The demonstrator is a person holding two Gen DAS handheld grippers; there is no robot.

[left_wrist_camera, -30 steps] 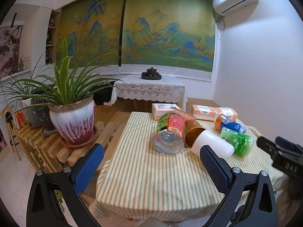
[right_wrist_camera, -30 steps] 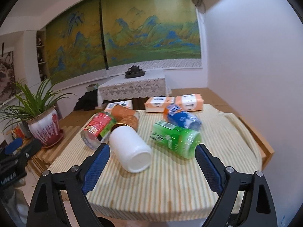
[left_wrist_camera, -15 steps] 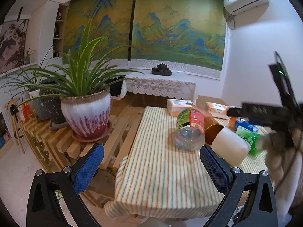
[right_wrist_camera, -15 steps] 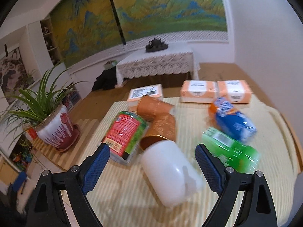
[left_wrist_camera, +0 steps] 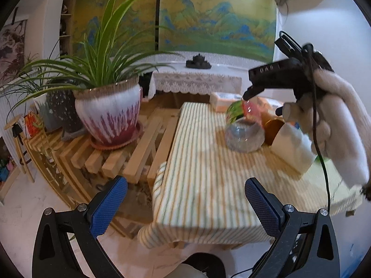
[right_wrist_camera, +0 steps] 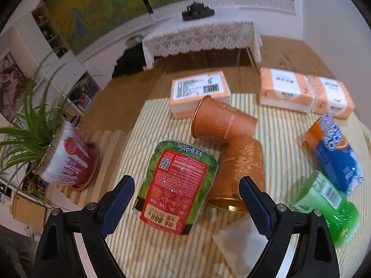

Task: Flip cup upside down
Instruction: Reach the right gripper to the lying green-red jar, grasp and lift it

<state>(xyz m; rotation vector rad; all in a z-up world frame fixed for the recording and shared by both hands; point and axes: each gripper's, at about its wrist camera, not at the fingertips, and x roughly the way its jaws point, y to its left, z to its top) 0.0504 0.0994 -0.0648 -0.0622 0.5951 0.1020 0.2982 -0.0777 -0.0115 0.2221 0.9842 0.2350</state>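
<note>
Two orange paper cups lie on their sides on the striped tablecloth (right_wrist_camera: 278, 125): one (right_wrist_camera: 220, 122) with its gold rim facing left, another (right_wrist_camera: 243, 169) with its rim toward me. A white cup (right_wrist_camera: 238, 238) lies on its side below them, mostly under my right gripper (right_wrist_camera: 185, 199), which is open and hovers above the red-and-green bottle (right_wrist_camera: 176, 185) and the nearer orange cup. In the left wrist view the white cup (left_wrist_camera: 292, 146) lies behind the gloved right hand. My left gripper (left_wrist_camera: 185, 203) is open and empty before the table's near-left corner.
A green bottle (right_wrist_camera: 324, 206) and a blue-orange bottle (right_wrist_camera: 334, 148) lie at the right. Several tissue packs (right_wrist_camera: 199, 92) line the far edge. A potted plant (left_wrist_camera: 109, 113) stands on a slatted wooden bench (left_wrist_camera: 129, 157) to the left.
My right gripper has moved forward and down over the cups and bottle. My left gripper has drifted back and left; the right hand now fills its right side.
</note>
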